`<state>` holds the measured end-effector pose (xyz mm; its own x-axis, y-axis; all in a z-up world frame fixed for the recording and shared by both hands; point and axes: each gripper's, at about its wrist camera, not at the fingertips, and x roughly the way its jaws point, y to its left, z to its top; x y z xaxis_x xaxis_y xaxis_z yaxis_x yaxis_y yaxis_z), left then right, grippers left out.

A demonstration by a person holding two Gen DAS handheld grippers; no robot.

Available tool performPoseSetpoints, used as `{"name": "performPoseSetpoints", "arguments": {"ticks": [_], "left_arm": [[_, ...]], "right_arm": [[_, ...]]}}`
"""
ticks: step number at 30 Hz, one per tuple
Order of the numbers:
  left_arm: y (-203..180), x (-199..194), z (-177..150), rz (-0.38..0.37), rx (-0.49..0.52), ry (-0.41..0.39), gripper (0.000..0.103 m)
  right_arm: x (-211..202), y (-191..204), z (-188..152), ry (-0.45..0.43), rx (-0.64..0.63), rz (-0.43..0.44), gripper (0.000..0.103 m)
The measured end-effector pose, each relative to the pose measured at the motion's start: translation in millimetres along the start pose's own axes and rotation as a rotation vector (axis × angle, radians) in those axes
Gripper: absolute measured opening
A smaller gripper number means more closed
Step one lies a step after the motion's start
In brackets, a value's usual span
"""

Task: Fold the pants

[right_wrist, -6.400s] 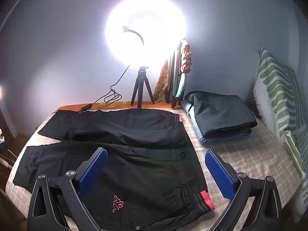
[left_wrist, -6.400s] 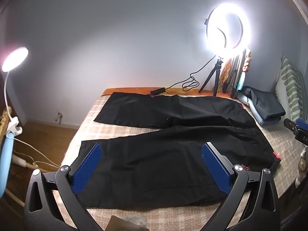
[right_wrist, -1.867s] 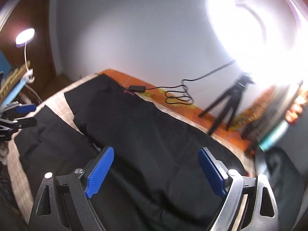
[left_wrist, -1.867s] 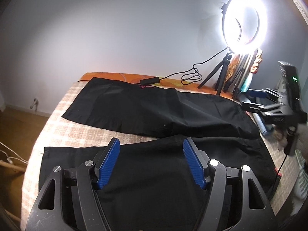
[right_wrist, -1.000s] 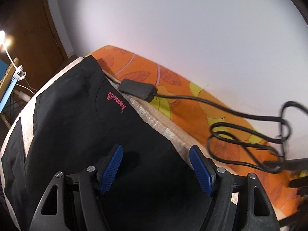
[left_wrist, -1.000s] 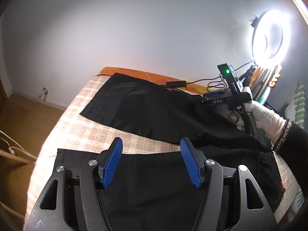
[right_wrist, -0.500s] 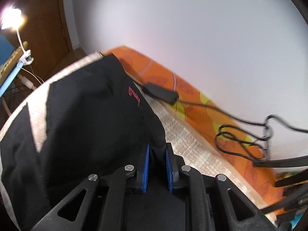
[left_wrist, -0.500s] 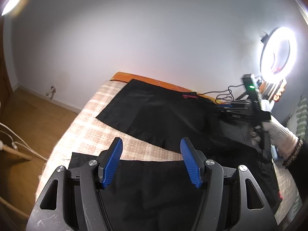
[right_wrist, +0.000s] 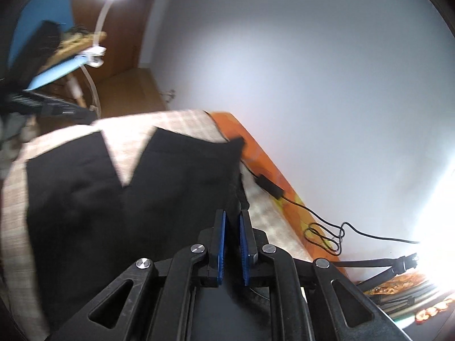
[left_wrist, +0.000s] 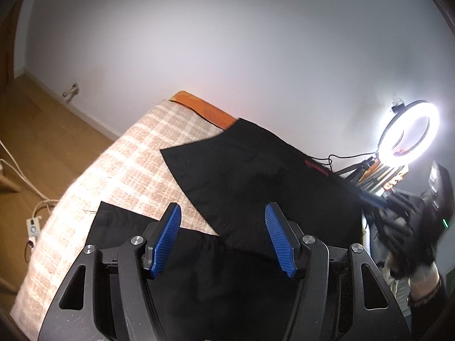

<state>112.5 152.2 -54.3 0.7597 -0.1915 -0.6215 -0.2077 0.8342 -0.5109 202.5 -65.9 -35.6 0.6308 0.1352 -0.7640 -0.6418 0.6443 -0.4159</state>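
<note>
Nearest, right tongs [right_wrist: 232,244]: closing, blue pads narrowed to a sliver with a pinch of black cloth between them; the grip sits on the far leg's outer edge, so that edge can be carried across.
Left tongs [left_wrist: 222,241]: about half spread, nothing between the pads; they hover over the near leg, likely to catch or steady that side.
Pants [left_wrist: 256,187]: black, spread on the bed with both legs fanned apart; the far leg rises in a ridge toward the right tongs, a sign the lengthwise fold is just starting.
Bed [left_wrist: 128,164]: checked beige blanket, giving a broad flat place to lay one leg over the other.
Person's hand [left_wrist: 421,267]: white-gloved, gripping the right tool's handle; blurred.
Cable and adapter [right_wrist: 270,186]: along the orange edge just beyond the lifted cloth; could snag.
Ring light [left_wrist: 409,133]: farthest, on a tripod by the wall, lighting the dark fabric.
</note>
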Motion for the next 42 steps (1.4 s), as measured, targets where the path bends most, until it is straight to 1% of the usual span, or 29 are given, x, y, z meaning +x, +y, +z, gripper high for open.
{"name": "performPoseSetpoints", "arguments": {"ticks": [2, 4, 7, 10, 12, 13, 14, 15, 16, 17, 19, 21, 22, 24, 25, 26, 27, 28, 29, 30, 31, 33, 35, 37, 39, 40, 41, 42], "left_arm": [[0.9, -3.2, 0.8, 0.0, 0.01, -0.006, 0.06], [0.8, -7.1, -0.8, -0.005, 0.023, -0.004, 0.062], [0.2, -9.8, -3.6, -0.017, 0.034, 0.008, 0.062], [1.0, -10.3, -7.7, -0.007, 0.038, 0.013, 0.062], [3.2, -12.0, -9.2, -0.018, 0.017, 0.014, 0.062], [3.7, -13.7, -9.7, -0.021, 0.011, 0.013, 0.062], [3.5, -15.3, -10.1, -0.023, 0.011, 0.01, 0.062], [2.3, -16.0, -9.8, -0.022, 0.019, 0.008, 0.062], [0.6, -16.0, -9.5, -0.016, 0.031, 0.008, 0.062], [-0.7, -15.3, -8.9, -0.01, 0.04, 0.008, 0.062], [-2.0, -12.5, -7.6, -0.004, 0.046, 0.014, 0.062], [-3.1, -9.5, -5.8, -0.017, 0.041, 0.021, 0.062], [-4.4, -8.2, -5.2, -0.021, 0.044, 0.025, 0.063], [-7.5, -5.7, -4.6, -0.023, 0.058, 0.035, 0.064], [-8.3, -4.5, -4.2, -0.025, 0.063, 0.041, 0.065], [-8.3, -3.6, -4.0, -0.027, 0.063, 0.048, 0.065], [-7.2, -3.0, -3.6, -0.032, 0.06, 0.053, 0.065], [-6.5, -3.0, -3.7, -0.035, 0.056, 0.054, 0.065], [-4.5, -3.0, -3.4, -0.039, 0.049, 0.057, 0.065], [-3.1, -3.1, -3.0, -0.04, 0.043, 0.059, 0.065], [-1.4, -3.4, -2.7, -0.042, 0.037, 0.062, 0.065], [3.3, -5.2, -2.7, -0.046, 0.026, 0.067, 0.065], [8.1, -8.2, -2.6, -0.038, 0.015, 0.068, 0.065], [15.4, -13.0, -2.5, -0.038, -0.02, 0.064, 0.065], [20.5, -18.2, -2.3, -0.055, -0.053, 0.058, 0.065], [21.7, -20.8, -1.4, -0.054, -0.057, 0.054, 0.065], [21.9, -23.3, -0.3, -0.048, -0.053, 0.048, 0.065], [21.2, -27.6, 1.5, -0.031, -0.037, 0.034, 0.065]], "right_arm": [[-16.8, 20.6, 0.9, -0.015, -0.032, 0.005, 0.007], [-33.8, 45.8, -0.7, -0.033, -0.067, 0.022, 0.0], [-56.9, 85.0, -6.5, -0.051, -0.093, 0.077, 0.0], [-55.8, 111.0, -14.2, -0.028, -0.096, 0.124, 0.0], [-48.2, 114.0, -21.5, -0.004, -0.068, 0.113, 0.0], [-43.5, 106.9, -24.4, 0.011, -0.022, 0.134, 0.003], [-42.7, 96.9, -28.6, 0.024, 0.03, 0.161, 0.014], [-40.4, 84.0, -31.2, 0.019, 0.087, 0.159, 0.023], [-37.4, 69.6, -33.0, 0.008, 0.143, 0.141, 0.043], [-33.2, 57.5, -33.8, 0.008, 0.181, 0.144, 0.056], [-23.5, 37.8, -34.2, 0.012, 0.264, 0.159, 0.06], [-9.4, 27.6, -31.9, 0.027, 0.302, 0.174, 0.065], [-0.8, 27.3, -30.4, 0.044, 0.299, 0.176, 0.067], [18.0, 31.8, -26.1, 0.078, 0.272, 0.169, 0.066], [24.3, 35.6, -24.8, 0.09, 0.257, 0.174, 0.062], [31.3, 40.7, -23.5, 0.102, 0.235, 0.177, 0.04], [38.4, 46.7, -21.6, 0.119, 0.205, 0.174, 0.026], [44.6, 51.6, -20.9, 0.146, 0.177, 0.145, 0.017], [46.4, 55.0, -20.5, 0.153, 0.164, 0.122, 0.013], [45.4, 56.6, -18.9, 0.142, 0.165, 0.114, 0.004], [40.1, 56.9, -16.3, 0.12, 0.177, 0.117, 0.0], [18.0, 62.5, -8.1, 0.054, 0.181, 0.139, 0.0], [-2.3, 78.6, -5.6, 0.02, 0.126, 0.163, 0.0], [-13.8, 97.4, -6.4, 0.017, 0.042, 0.141, 0.0], [-9.4, 99.8, -8.8, 0.052, 0.038, 0.125, 0.027], [-5.2, 96.7, -10.2, 0.059, 0.052, 0.098, 0.047], [-1.7, 93.1, -10.8, 0.058, 0.066, 0.071, 0.054], [3.1, 88.8, -11.3, 0.059, 0.085, 0.058, 0.055]]}}
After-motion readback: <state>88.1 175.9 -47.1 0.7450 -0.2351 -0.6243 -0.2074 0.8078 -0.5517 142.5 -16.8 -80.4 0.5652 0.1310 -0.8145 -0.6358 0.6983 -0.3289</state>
